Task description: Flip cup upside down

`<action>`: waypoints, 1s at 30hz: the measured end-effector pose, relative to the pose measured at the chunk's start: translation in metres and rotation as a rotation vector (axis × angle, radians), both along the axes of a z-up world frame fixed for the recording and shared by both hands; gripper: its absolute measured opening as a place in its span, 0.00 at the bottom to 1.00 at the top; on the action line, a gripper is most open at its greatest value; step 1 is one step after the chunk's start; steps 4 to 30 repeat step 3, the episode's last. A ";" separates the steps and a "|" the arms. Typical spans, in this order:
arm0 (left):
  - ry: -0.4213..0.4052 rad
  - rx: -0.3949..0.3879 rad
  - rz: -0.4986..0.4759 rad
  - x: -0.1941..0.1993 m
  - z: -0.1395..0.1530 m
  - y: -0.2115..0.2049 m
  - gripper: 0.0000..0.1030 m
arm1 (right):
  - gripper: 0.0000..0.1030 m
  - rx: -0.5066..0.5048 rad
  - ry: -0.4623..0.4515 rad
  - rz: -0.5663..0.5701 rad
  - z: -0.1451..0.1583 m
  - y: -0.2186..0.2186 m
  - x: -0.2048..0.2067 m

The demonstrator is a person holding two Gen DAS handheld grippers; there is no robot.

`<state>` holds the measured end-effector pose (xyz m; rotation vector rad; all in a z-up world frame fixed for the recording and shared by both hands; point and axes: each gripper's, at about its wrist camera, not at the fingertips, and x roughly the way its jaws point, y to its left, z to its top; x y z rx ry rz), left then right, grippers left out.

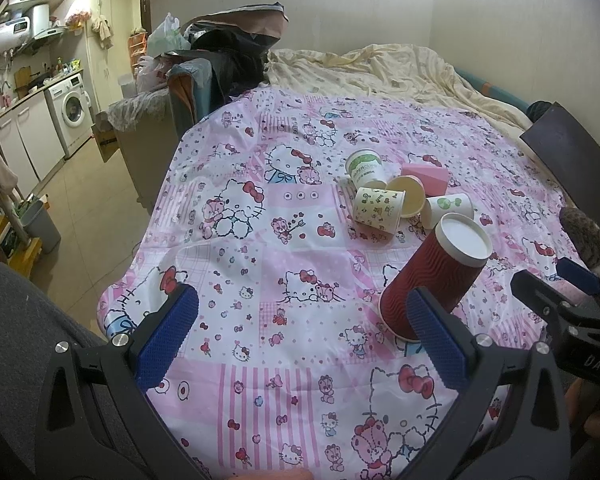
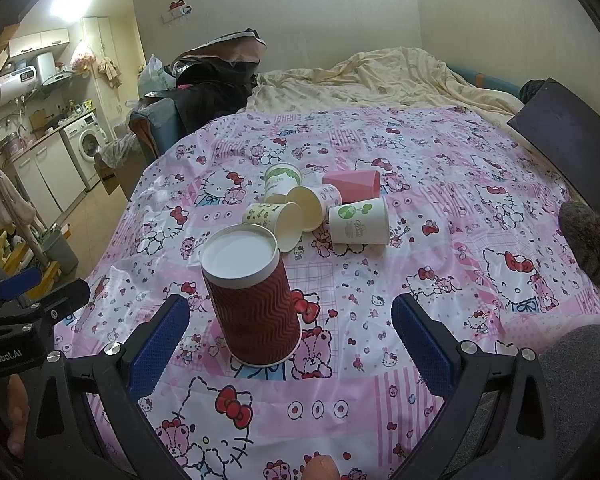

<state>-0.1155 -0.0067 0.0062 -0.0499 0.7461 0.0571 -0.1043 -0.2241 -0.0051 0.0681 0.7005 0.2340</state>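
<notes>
The red cup (image 2: pixel 252 300) already stands mouth-down on the table (image 2: pixel 420 280), both the left tool (image 1: pixel 300 336) and right tool (image 2: pixel 286 344) spread empty, so pulling away seems next

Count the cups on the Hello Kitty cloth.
6. The red cup stands upside down nearest the grippers. Behind it cluster the green-lettered cup, cartoon cup, cream cup, pink cup and tree-print cup.

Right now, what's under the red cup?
The red cup stands upside down on the pink cartoon cloth, white base up. Its walls cover the inside, so anything beneath can't be seen.
</notes>
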 end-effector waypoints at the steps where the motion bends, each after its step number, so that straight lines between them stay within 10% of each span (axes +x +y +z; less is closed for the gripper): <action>1: 0.000 0.000 0.000 0.000 0.000 0.001 1.00 | 1.00 -0.001 0.000 0.000 0.000 0.000 0.000; 30: -0.001 0.000 -0.001 -0.001 -0.001 0.001 1.00 | 1.00 -0.003 0.000 0.002 -0.001 0.000 0.000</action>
